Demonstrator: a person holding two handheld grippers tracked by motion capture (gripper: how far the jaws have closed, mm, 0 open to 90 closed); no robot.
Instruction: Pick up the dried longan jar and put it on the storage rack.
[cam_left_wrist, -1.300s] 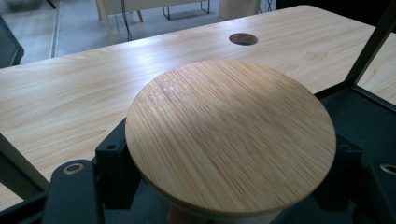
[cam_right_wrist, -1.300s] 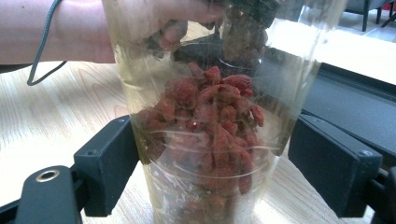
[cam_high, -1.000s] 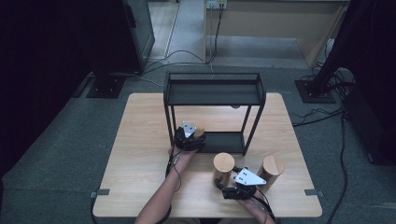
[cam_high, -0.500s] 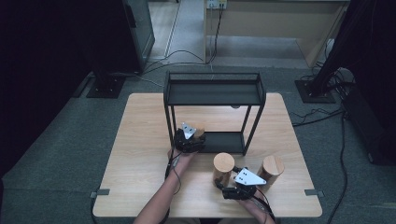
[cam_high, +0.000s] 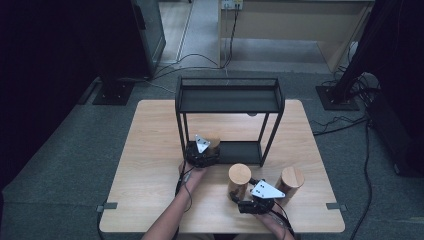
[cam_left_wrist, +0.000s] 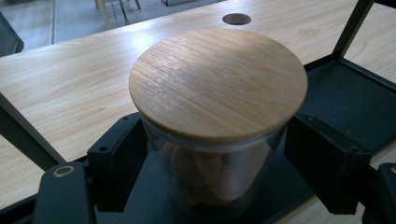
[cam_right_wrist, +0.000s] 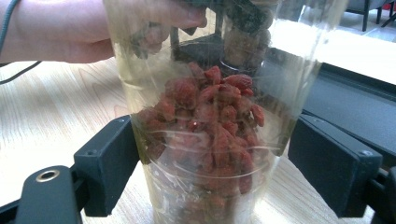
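We see a table (cam_high: 150, 150) with a 2-level rack (cam_high: 229, 100) standing on its middle, toward the far side. On the rack's lower shelf (cam_left_wrist: 355, 102), at its left end, sits a lidded jar (cam_left_wrist: 218, 88) between the jaws of the left gripper (cam_high: 202, 152). In front of the rack, 2 more jars stand on the table: 1 near the middle (cam_high: 239, 180), 1 to its right (cam_high: 292, 181). The right gripper (cam_high: 257, 197) lies between them, nearer us, its jaws flanking the middle jar.

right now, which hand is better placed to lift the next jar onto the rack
Right. The right hand-held gripper has its jaws flanking the jar of dried red berries on the table. The left hand-held gripper, jaws just opened, is at the rack's lower shelf around the wooden-lidded jar set there.
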